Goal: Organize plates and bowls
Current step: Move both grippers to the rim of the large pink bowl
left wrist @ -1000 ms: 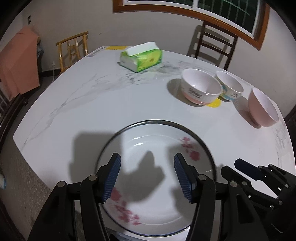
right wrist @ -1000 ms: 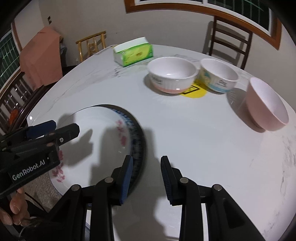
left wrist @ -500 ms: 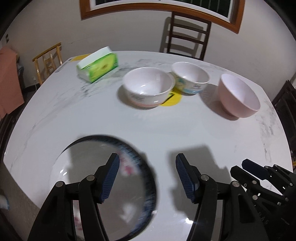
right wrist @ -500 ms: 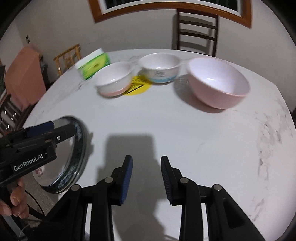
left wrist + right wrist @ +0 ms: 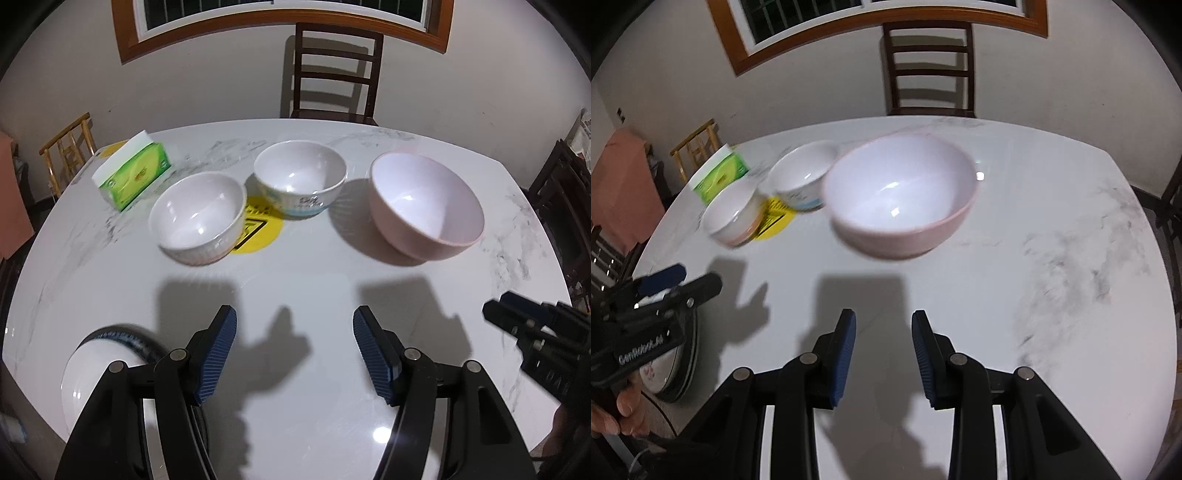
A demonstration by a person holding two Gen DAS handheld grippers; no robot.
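Observation:
Three bowls stand across the white marble table (image 5: 314, 280): a white ribbed bowl (image 5: 199, 218) at the left, a white bowl with blue print (image 5: 300, 179) in the middle, a large pink bowl (image 5: 424, 206) at the right. The pink bowl (image 5: 901, 195) lies straight ahead in the right wrist view. A flowered plate with a dark rim (image 5: 96, 365) lies at the near left edge, partly behind my left finger. My left gripper (image 5: 293, 354) is open and empty above the table. My right gripper (image 5: 882, 354) is open and empty short of the pink bowl.
A green tissue box (image 5: 135, 173) sits at the back left. A yellow sticker (image 5: 258, 229) lies between the two white bowls. A dark wooden chair (image 5: 332, 70) stands behind the table and a light wooden chair (image 5: 68, 147) at the left.
Both grippers have swung right, away from the plate and toward the bowls. The plate has slid to the lower left of both views. The pink bowl is now nearer the right gripper.

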